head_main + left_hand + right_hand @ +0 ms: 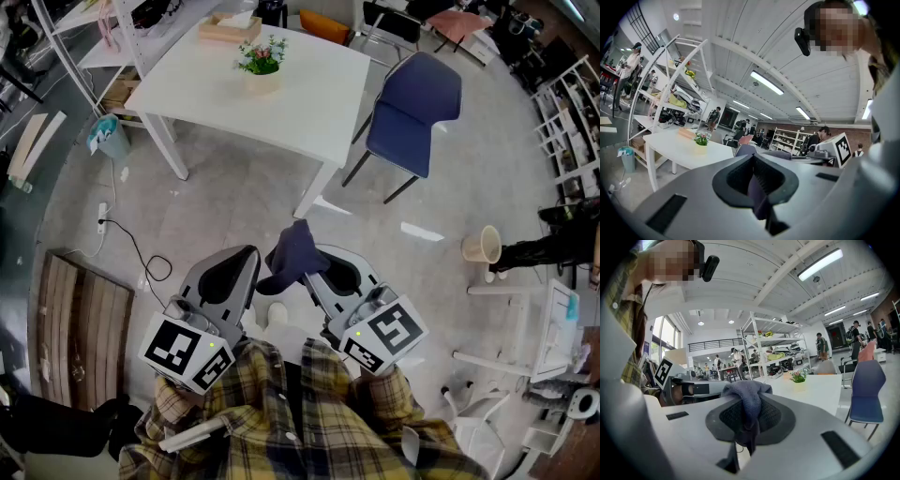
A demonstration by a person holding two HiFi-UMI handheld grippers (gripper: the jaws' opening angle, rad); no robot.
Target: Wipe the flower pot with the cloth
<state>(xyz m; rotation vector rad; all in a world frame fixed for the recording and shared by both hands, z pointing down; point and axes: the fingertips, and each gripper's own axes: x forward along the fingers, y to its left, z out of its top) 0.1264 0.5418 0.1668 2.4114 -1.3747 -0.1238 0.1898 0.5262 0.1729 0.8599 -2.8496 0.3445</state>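
Observation:
The flower pot [262, 82], cream with a small green plant and pink blooms, stands on the white table [309, 103], far ahead of both grippers. It also shows small in the left gripper view as the pot [700, 148] and in the right gripper view as the pot [799, 385]. My right gripper [314, 264] is shut on a dark blue cloth [293, 253], which bunches up over its jaws [747, 401]. My left gripper [246, 259] sits beside it, shut, with a dark sliver in its slit that I cannot identify [757, 187]. Both are held close to the person's checked shirt, above the floor.
A blue chair [412, 108] stands at the table's right side. A wooden box [230, 28] lies at the table's far edge. On the floor are a beige bucket [482, 245], a cable with a power strip [103, 221], a wooden board [80, 328] and a teal bin [108, 139].

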